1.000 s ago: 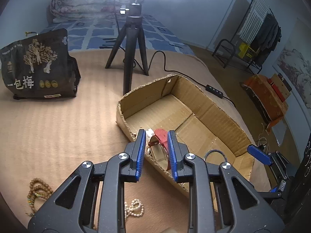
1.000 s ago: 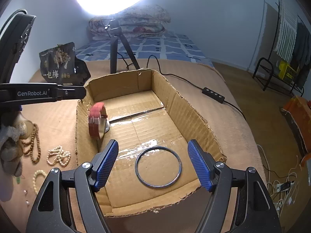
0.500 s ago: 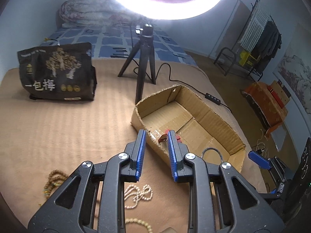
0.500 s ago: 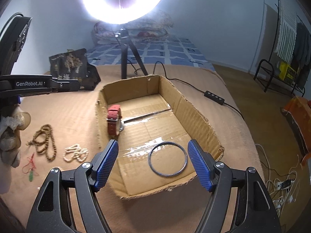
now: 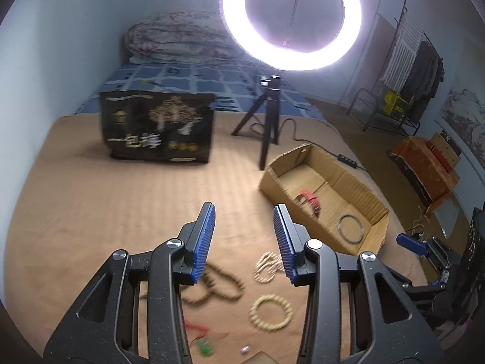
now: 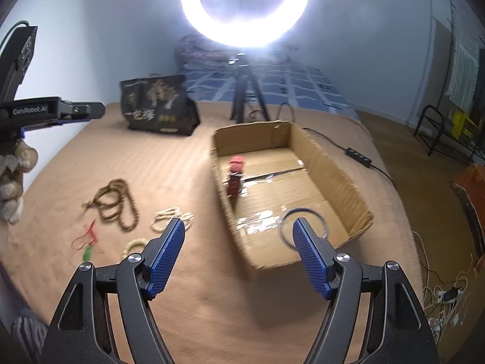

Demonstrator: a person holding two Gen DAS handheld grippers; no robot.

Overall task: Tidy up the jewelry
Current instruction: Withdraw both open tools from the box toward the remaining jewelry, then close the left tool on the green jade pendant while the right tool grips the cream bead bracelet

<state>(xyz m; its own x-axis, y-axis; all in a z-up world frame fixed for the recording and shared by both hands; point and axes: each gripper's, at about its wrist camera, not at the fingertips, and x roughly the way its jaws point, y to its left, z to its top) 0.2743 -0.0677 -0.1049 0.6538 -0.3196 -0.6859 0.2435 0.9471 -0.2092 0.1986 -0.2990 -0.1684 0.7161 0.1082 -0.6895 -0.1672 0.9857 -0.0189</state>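
A shallow cardboard box (image 5: 360, 192) (image 6: 333, 166) lies on the tan bed cover. Inside it are a red watch (image 5: 309, 200) (image 6: 235, 176) and a metal bangle (image 5: 350, 229) (image 6: 303, 227). On the cover to its left lie a brown bead necklace (image 6: 116, 203) (image 5: 221, 282), a white pearl string (image 6: 169, 217) (image 5: 266, 267), a pale bead bracelet (image 5: 270, 311) (image 6: 135, 247) and a red cord with a green pendant (image 6: 86, 239) (image 5: 203, 345). My left gripper (image 5: 244, 212) is open and empty above the beads. My right gripper (image 6: 238, 226) is open and empty, before the box.
A black printed bag (image 5: 157, 129) (image 6: 157, 106) stands at the back. A ring light on a tripod (image 5: 269, 121) (image 6: 245, 97) stands behind the box, its cable and switch (image 6: 357, 156) running right. A clothes rack (image 5: 403, 85) and orange box (image 5: 430, 170) stand off the bed.
My left gripper let go of the red watch in the box, opened, and pulled back up and left over the loose beads. My right gripper also drew back from the box.
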